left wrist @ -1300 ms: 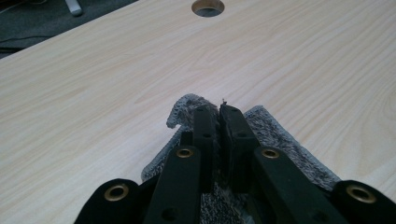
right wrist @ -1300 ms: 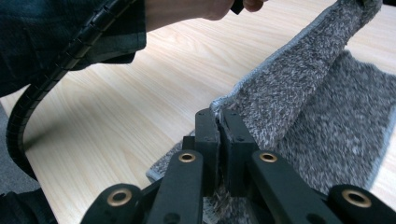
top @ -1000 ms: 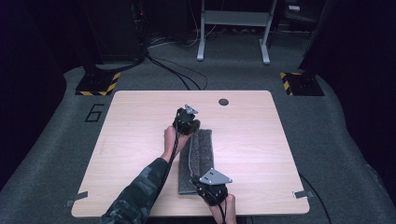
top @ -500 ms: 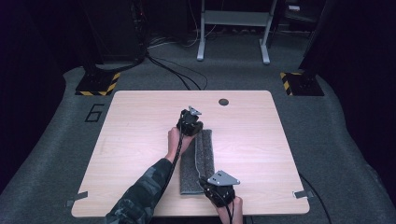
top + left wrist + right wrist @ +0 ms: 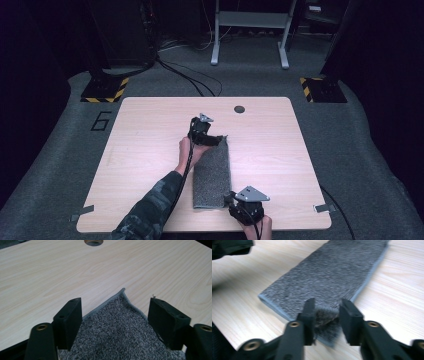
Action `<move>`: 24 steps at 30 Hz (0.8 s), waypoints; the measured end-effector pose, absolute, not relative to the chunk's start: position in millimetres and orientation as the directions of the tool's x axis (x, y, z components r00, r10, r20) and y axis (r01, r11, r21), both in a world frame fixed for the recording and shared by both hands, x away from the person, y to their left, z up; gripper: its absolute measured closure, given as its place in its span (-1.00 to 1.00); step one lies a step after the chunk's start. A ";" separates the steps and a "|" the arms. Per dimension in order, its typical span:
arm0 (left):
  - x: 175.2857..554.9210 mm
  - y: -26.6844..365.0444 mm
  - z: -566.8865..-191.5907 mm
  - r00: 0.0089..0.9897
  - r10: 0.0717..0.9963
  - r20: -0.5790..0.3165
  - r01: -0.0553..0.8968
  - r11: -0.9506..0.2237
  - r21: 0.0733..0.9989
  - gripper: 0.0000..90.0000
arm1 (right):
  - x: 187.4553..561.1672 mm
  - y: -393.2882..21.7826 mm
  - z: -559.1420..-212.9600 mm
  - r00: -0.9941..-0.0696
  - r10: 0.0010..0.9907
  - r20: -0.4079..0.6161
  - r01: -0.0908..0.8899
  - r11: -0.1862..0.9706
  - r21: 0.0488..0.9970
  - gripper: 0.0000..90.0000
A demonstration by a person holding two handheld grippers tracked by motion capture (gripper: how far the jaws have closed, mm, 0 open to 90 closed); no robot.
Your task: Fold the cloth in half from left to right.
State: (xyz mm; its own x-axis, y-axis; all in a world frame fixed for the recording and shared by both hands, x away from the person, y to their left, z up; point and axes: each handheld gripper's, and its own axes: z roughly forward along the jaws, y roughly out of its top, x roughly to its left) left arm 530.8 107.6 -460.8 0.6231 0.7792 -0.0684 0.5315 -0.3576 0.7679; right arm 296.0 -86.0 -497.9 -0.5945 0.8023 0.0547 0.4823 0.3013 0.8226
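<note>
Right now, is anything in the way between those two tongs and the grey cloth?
Nothing visible. The folded grey cloth lies flat on the table. The left tongs have just opened with its far corner between them. The right tongs, also just opening, straddle its near corner without pressing it.

A pale wood tabletop (image 5: 150, 165) has a round cable hole (image 5: 239, 109) at twelve o'clock. Beyond it at eleven and one o'clock sit striped yellow-black blocks (image 5: 106, 90), with black cables (image 5: 187, 77) crossing the grey floor (image 5: 370, 165)
</note>
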 end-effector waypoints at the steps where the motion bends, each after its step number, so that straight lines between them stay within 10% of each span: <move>1: 529.7 111.0 -459.8 0.628 0.777 -0.054 0.528 -0.374 0.762 -0.44 | 295.6 -89.5 -496.2 -0.584 0.809 0.060 0.486 0.290 0.824 0.36; 15: 518.9 144.6 -485.2 0.601 0.799 -0.040 0.585 -0.405 0.703 -0.63 | 329.0 -86.6 -507.3 -0.562 0.826 0.043 0.545 0.331 0.770 -0.43; 24: 514.3 153.4 -510.4 0.594 0.803 -0.056 0.622 -0.414 0.665 -0.67 | 331.1 -83.1 -525.7 -0.561 0.828 -0.018 0.547 0.387 0.742 -0.49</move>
